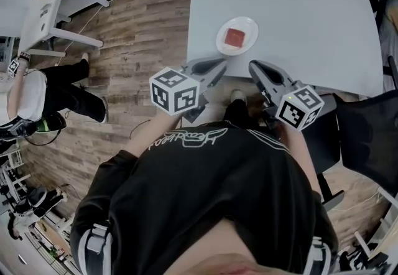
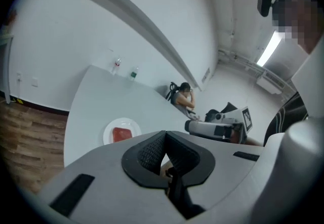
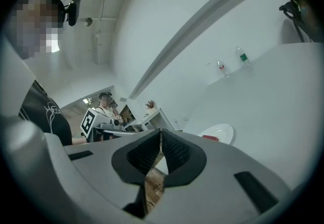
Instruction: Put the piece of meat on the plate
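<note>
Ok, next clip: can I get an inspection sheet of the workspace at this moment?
Surface: white table, wood floor around it.
Job's things: piece of meat lies on the plate, near the table's near edge.
Clutter: two bottles at the far edge.
Grippers: left gripper and right gripper both shut, empty, short of the plate.
Cables: nothing seen.
Surroundings: seated person, small white table, black chair.

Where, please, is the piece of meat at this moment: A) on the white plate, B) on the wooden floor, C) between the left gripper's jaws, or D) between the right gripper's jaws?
A: the red piece of meat lies in the middle of the white plate on the table.
</note>
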A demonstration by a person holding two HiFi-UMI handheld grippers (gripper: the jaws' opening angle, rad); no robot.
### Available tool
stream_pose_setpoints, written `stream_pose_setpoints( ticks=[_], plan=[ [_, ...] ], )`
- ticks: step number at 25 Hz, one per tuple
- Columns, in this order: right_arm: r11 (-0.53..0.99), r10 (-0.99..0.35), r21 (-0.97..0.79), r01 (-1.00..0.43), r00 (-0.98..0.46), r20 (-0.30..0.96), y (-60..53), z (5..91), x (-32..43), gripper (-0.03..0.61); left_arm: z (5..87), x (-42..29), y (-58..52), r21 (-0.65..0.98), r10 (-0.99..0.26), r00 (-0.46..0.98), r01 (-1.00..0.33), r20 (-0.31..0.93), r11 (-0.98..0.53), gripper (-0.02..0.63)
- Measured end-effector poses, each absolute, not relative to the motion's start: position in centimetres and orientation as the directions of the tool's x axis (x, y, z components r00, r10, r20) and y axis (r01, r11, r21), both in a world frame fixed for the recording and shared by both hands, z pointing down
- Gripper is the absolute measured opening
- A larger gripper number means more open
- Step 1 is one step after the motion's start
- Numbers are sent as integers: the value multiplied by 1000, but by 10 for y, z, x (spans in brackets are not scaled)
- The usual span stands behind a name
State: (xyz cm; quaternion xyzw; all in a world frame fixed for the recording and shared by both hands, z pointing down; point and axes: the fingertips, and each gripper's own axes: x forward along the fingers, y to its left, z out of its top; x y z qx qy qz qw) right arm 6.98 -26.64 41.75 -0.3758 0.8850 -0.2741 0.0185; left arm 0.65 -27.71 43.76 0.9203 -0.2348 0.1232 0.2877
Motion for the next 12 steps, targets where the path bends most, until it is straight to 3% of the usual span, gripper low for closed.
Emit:
stream_pose_setpoints(
  ticks=[12],
  plan=[
    [617,-683,-442,-652,-722,111,-174,375,24,17,366,-42,-171,508,-275,952,-303,132,-806,8]
  ],
)
